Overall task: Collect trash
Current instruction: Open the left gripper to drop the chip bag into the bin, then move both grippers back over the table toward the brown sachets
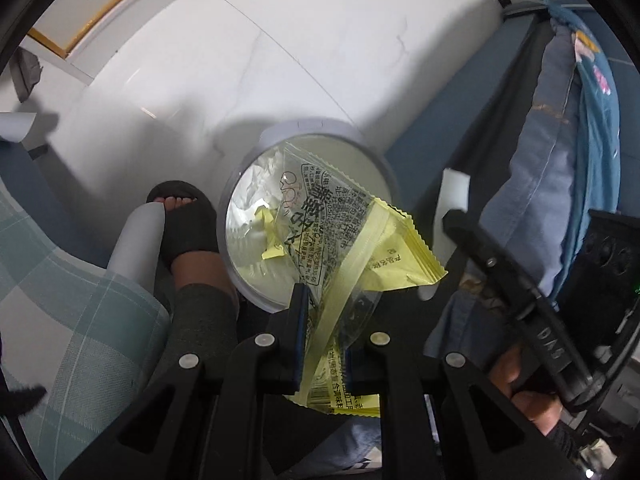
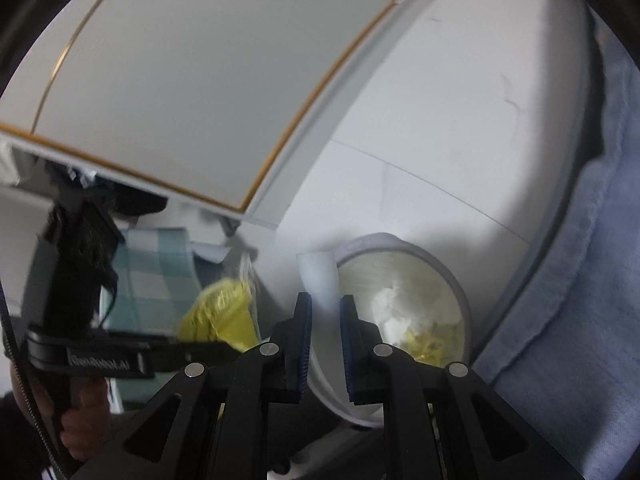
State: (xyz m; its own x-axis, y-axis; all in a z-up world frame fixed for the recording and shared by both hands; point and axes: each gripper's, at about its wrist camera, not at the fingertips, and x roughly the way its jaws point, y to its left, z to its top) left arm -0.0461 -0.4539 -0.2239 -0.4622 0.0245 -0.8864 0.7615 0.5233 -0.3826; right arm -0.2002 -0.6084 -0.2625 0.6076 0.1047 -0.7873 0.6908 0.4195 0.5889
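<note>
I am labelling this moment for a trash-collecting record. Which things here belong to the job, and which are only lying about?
Belonging to the job:
- yellow wrapper, clamped in the left claw
- white trash bin, already holding crumpled paper
- white paper piece, between the fingers of the right claw

Only lying about:
- checked cushion
- blue fabric
- black slipper

a home (tiled floor (image 1: 248, 40), slippered foot (image 1: 184, 220)).
</note>
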